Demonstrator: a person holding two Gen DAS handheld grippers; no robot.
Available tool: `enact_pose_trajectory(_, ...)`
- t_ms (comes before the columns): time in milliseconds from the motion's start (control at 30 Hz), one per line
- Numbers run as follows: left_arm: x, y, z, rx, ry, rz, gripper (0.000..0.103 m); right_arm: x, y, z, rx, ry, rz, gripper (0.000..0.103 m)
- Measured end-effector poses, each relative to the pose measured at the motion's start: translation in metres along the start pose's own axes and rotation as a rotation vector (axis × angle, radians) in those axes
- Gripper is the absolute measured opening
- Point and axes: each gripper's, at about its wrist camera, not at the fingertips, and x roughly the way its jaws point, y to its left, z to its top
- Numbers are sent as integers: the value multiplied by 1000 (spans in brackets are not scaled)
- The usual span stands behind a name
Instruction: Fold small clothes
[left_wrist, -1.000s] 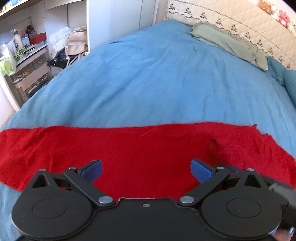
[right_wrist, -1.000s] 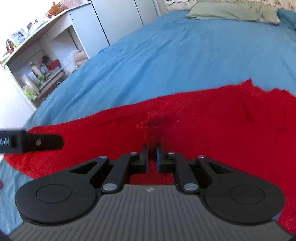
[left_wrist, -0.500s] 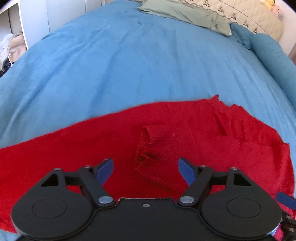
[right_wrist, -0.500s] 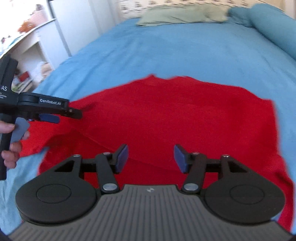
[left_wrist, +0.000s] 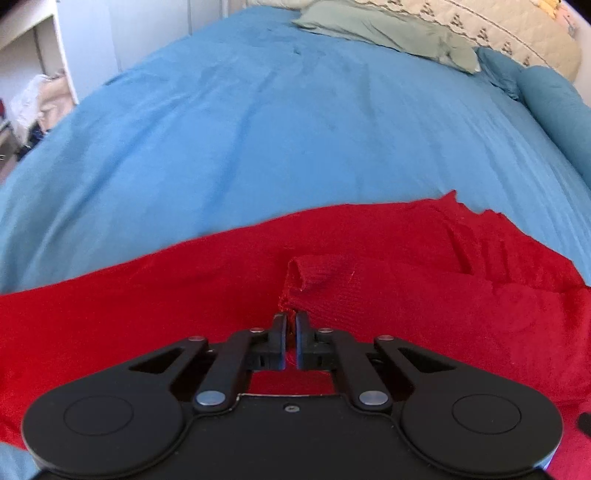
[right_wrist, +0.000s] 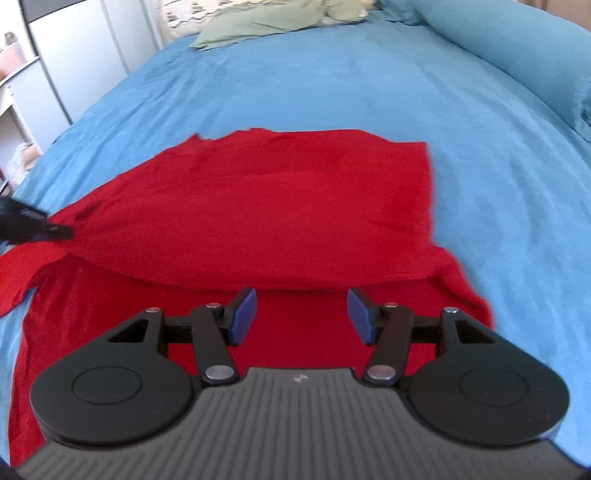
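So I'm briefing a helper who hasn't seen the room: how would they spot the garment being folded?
Start at the big bed with the blue cover. Near its close edge lies the red knit garment, partly folded over itself, the left gripper shut on a ribbed cuff. It is the only red thing there; the green pillow sits far off.

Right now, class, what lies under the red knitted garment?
The blue bed cover shows all round the red knitted garment, so it lies beneath. A folded-over red layer shows at the near edge. Anything else under it is covered.
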Motion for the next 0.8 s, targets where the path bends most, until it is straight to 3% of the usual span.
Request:
enact_pose_trajectory(133, 1, 7, -11, -18, 3, 31, 5, 0, -19, 4, 6, -6, -36, 71)
enact_pose_trajectory(200, 5, 6, -14, -22, 17, 37, 11, 1, -25, 6, 2, -16, -47, 71)
enact_pose_trajectory(233, 4, 5, -14, -22, 14, 51, 21, 0, -28, 8, -2, -24, -49, 71)
enact_pose_trajectory(267, 2, 5, -13, -29, 8, 67, 43, 0, -30, 9, -3, -34, -38, 71)
enact_pose_trajectory(300, -3, 4, -13, -41, -14, 76, 53, 1, -33, 11, -2, -41, -17, 71)
enact_pose_trajectory(333, -11, 4, -13, -52, -54, 74, 70, 4, -33, 14, -6, -43, 1, 71)
enact_pose_trajectory(367, -18, 3, -14, -56, -88, 74, 75, 9, -33, 17, -14, -45, 14, 71)
enact_pose_trajectory(533, -32, 0, -16, -58, -118, 94, 75, 46, -41, 21, -4, -8, 3, 69)
enact_pose_trajectory(600, -35, -1, -17, -57, -132, 58, 75, 50, -49, 19, 21, -7, 20, 69)
enact_pose_trajectory(800, -25, -16, -22, 12, -142, -96, 75, 37, -27, 28, -62, -32, 43, 75)
